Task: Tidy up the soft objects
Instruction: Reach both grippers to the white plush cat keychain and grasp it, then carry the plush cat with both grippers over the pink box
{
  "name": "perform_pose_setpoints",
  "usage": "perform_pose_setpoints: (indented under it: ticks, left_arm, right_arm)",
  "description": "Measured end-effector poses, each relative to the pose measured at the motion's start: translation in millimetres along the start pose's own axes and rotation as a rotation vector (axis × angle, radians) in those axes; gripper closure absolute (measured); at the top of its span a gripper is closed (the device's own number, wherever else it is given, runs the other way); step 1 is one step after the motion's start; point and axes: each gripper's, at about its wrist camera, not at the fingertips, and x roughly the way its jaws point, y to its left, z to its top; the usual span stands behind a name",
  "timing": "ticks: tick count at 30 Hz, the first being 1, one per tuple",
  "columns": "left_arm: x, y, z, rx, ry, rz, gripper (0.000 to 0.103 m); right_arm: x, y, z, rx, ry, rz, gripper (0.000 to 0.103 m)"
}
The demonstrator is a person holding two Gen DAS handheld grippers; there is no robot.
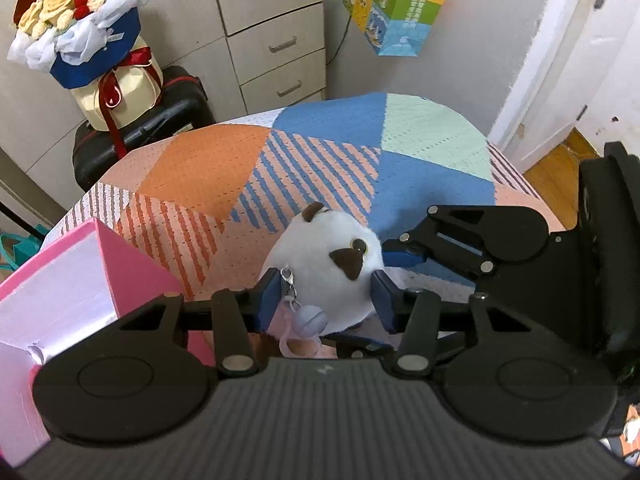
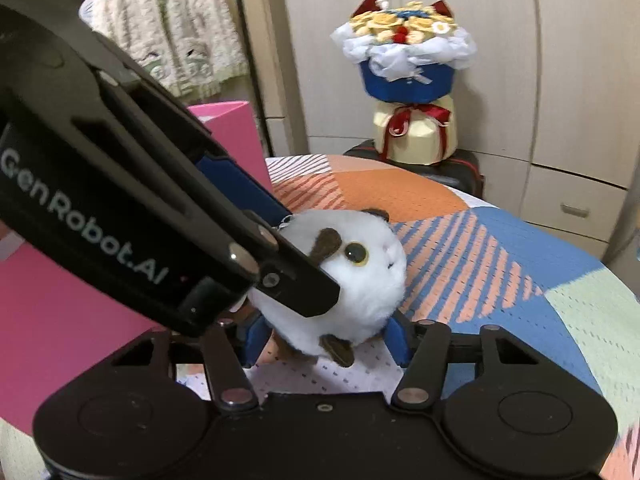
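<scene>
Both the left gripper [image 1: 326, 300] and right gripper [image 2: 326, 338] pinch the white plush cat [image 1: 326, 268]: light, squashy, best held mid-body.

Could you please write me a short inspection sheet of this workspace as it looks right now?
Surface: patterned cloth over a rounded table.
Job's things: white plush toy with a bell charm; open pink box beside it.
Clutter: nothing seen on the cloth.
Grippers: left gripper and right gripper both shut on the plush toy.
Cables: nothing seen.
Surroundings: flower bouquet on a black suitcase, drawers, hanging gift bag.
</scene>
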Motion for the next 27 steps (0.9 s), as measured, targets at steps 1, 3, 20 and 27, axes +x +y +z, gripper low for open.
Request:
perform_pose_setpoints:
  ticks: [1, 3, 20, 27]
  left_arm:
    - [-2.5, -2.1, -2.0, 0.000, -0.003, -0.003, 0.055]
    - [-8.3, -5.8, -7.1, 0.004, -0.011, -0.014, 0.055]
    - [-78.4, -40.3, -70.0, -0.019, -0.066, -0.144, 0.055]
    - [-109.8, -59.3, -106.4, 0.005, -0.090, -0.162, 0.055]
  right_arm:
    - [-2.6, 3.3, 0.1, 0.000, 0.004, -0.010, 0.040]
    - [-8.9, 8.2, -0.9, 0.005, 0.011, -0.020, 0.040]
    - [-84.8, 53.7, -20.3, 0.018, 0.073, -0.035, 0.039]
    - [-115.6, 78.6, -31.8, 0.002, 0.103, -0.023, 0.039]
